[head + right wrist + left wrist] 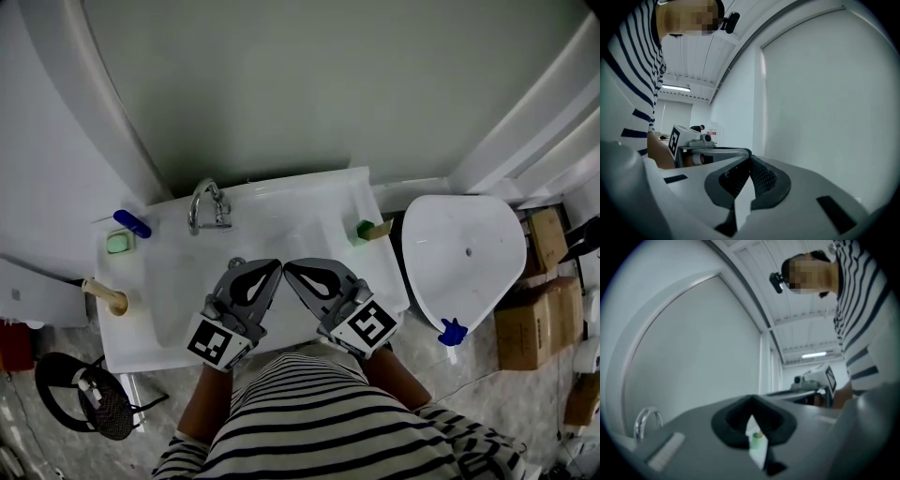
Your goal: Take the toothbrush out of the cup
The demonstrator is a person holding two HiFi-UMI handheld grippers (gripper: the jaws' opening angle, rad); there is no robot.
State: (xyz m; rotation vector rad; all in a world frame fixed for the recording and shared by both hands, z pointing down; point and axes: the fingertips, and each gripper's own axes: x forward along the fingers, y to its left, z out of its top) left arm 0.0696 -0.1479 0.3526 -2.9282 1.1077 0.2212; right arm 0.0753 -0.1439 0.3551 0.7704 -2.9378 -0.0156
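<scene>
A small green cup (362,232) stands on the back right corner of the white washbasin (281,202), with a tan toothbrush (382,227) leaning out of it to the right. Both grippers hover over the basin's front, tips nearly meeting. My left gripper (274,266) is shut and empty, and so is my right gripper (290,268). In the left gripper view the shut jaws (751,401) leave a slit through which the green cup (757,440) shows. In the right gripper view the right gripper (750,161) is shut with nothing in it, pointing towards the left gripper's marker cube (676,138).
A chrome tap (208,206) rises at the basin's back. On the left ledge lie a blue item (131,223), a green soap (118,243) and a wooden brush (106,295). A white toilet (464,253) stands to the right, with cardboard boxes (530,314) beyond.
</scene>
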